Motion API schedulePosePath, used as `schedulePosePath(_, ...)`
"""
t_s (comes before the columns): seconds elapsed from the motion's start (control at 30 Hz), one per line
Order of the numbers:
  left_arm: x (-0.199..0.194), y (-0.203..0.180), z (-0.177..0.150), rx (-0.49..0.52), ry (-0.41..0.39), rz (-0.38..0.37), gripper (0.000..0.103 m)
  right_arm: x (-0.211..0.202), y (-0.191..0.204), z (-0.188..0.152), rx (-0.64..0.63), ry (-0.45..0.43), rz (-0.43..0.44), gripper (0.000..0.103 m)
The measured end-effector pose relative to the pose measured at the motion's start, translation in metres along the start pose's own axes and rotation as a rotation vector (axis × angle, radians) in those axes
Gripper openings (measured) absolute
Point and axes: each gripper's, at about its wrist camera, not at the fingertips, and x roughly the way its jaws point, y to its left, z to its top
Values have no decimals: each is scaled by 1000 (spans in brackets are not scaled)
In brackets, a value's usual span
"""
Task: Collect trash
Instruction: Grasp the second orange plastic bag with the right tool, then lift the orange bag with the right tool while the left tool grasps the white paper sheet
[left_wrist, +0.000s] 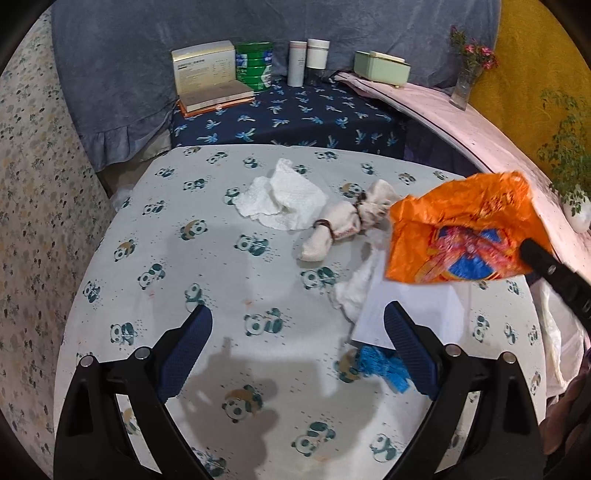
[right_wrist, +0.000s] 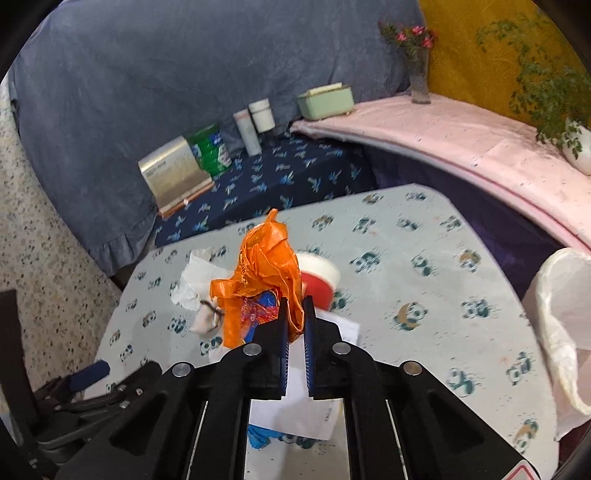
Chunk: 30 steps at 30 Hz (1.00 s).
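Observation:
My right gripper (right_wrist: 295, 306) is shut on a crumpled orange plastic wrapper (right_wrist: 264, 277) and holds it above the panda-print table (right_wrist: 424, 266); the wrapper also shows in the left wrist view (left_wrist: 458, 236). My left gripper (left_wrist: 295, 325) is open and empty, low over the table. On the table lie a crumpled white tissue (left_wrist: 280, 195), a tied white cloth bundle (left_wrist: 343, 218), another tissue (left_wrist: 354, 288), a white paper sheet (left_wrist: 417, 306) and a blue scrap (left_wrist: 380, 365). A red and white tape roll (right_wrist: 319, 280) lies behind the wrapper.
A white plastic bag (right_wrist: 565, 317) hangs open at the table's right edge. Behind the table, a dark blue cloth (left_wrist: 295, 118) carries a box (left_wrist: 205, 70), a green tin (left_wrist: 255, 66), two bottles (left_wrist: 306, 61) and a green case (left_wrist: 382, 68). A vase (left_wrist: 463, 85) stands on the pink ledge.

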Motion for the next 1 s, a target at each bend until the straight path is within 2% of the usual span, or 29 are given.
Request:
schedulePosePath(0.23,-10,-40,-14,61,11,-58,92,-46,-43,10,67,-87,-76,7)
schedulePosePath(0.57,8,-94,-24,163,33,-97,92,-72,-98,-8,155,-75,-123,7)
schedulePosePath(0.67,19,-101,-24,180,55,-107,85,-74,-107,-16,167,-65,-129,7)
schedulePosePath(0.87,34,-112,-23,204,101,-121,52,-70,-116,-27,183,-40,-129,7)
schedulePosePath(0.93,36,-115,-25,210,114,-125,27,-68,-118,-29,186,-33,-126,7)
schedulePosePath(1.0,36,-115,-26,213,122,-128,15,-68,-118,-32,188,-27,-123,7)
